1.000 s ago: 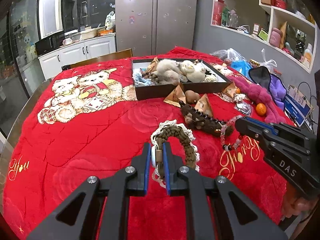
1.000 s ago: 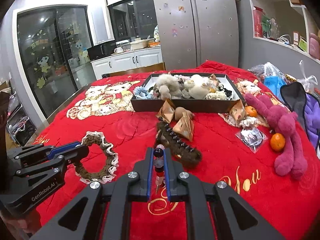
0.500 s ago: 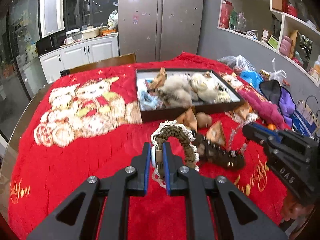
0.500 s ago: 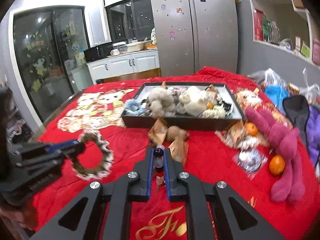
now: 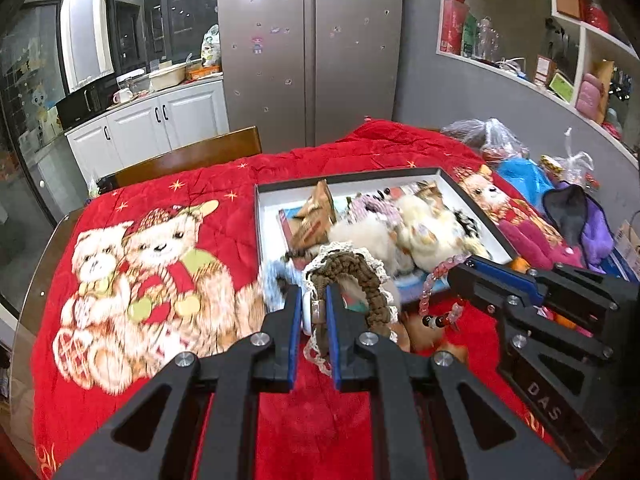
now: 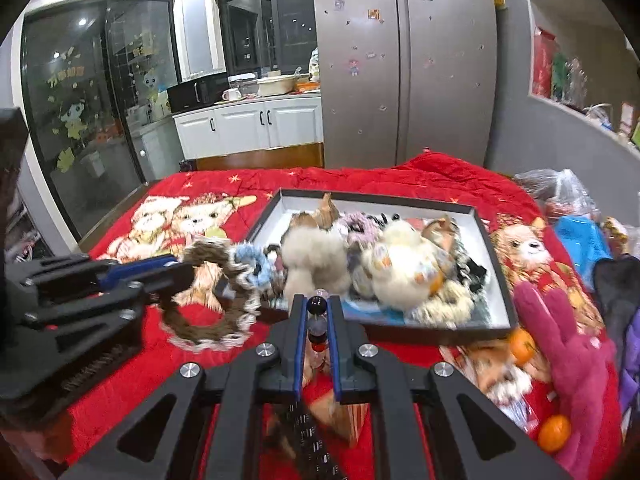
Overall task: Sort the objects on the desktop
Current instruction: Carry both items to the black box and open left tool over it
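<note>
My left gripper [image 5: 314, 304] is shut on a brown braided scrunchie with white lace trim [image 5: 352, 268], held in the air near the front left corner of the dark tray [image 5: 264, 200]; the scrunchie also shows in the right wrist view [image 6: 208, 320]. My right gripper [image 6: 318, 308] is shut on a bead bracelet [image 6: 318, 320] of pink, dark and red beads, which hangs from it in the left wrist view [image 5: 436, 280]. The tray [image 6: 492, 272] holds several plush toys and hair ties.
A red printed blanket [image 5: 160, 208] covers the table. A magenta plush rabbit [image 6: 568, 360], oranges [image 6: 554, 434], small wrapped packets and a dark beaded item [image 6: 308, 432] lie in front of and right of the tray. Bags [image 5: 520, 176] sit at the right edge. A chair back [image 5: 188, 156] stands behind.
Both grippers have risen and moved forward toward the tray, carrying the scrunchie and the bracelet. The tray now looks closer and is seen from above.
</note>
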Tool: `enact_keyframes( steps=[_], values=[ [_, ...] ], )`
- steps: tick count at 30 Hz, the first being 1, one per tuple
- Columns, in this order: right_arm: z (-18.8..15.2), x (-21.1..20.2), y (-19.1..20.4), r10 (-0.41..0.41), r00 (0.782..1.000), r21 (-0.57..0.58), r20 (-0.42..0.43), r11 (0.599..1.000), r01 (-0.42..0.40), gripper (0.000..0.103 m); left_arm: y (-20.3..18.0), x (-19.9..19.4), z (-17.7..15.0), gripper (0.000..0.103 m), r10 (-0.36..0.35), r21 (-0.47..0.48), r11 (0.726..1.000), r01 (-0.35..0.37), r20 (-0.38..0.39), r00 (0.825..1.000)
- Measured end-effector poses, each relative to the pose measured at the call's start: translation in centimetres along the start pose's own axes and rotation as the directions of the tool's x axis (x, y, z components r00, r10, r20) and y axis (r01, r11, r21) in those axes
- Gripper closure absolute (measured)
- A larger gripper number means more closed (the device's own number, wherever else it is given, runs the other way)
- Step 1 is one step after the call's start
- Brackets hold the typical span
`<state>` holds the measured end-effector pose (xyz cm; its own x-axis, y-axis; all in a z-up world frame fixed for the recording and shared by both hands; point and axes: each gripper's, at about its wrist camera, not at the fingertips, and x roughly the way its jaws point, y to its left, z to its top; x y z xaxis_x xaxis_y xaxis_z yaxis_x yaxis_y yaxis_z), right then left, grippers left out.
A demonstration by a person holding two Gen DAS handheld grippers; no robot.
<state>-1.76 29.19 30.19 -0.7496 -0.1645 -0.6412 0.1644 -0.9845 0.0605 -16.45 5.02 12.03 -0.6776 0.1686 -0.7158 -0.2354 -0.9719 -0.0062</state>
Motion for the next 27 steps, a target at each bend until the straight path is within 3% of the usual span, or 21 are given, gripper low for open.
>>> enact_keyframes(
  steps=[11,14,17,27],
  values=[
    [3.7,3.8,-1.7,0.018,1.000,0.015,-0.013,1.000,-0.017,0.093,2.4,4.9,2.5,0.090,0.005,-0.048,0.999,-0.006,-0.021,1.000],
    [4.0,4.8,-2.0,0.019,1.000,0.019,-0.023,1.000,-0.019,0.093,2.9,5.9,2.3,0.090,0.004,-0.060,0.998,-0.006,-0.029,1.000],
    [3.8,5.3,-2.3,0.073,0.997,0.053,-0.027,0.996,-0.072,0.093,3.0,6.9,1.9,0.090,0.006,-0.042,0.999,-0.008,-0.046,0.999],
    [3.3,7.3,-2.2,0.043,0.997,0.022,-0.067,0.999,-0.042,0.093,4.0,8.9,1.7,0.090,0.033,-0.040,0.999,-0.037,-0.079,0.996]
  ],
)
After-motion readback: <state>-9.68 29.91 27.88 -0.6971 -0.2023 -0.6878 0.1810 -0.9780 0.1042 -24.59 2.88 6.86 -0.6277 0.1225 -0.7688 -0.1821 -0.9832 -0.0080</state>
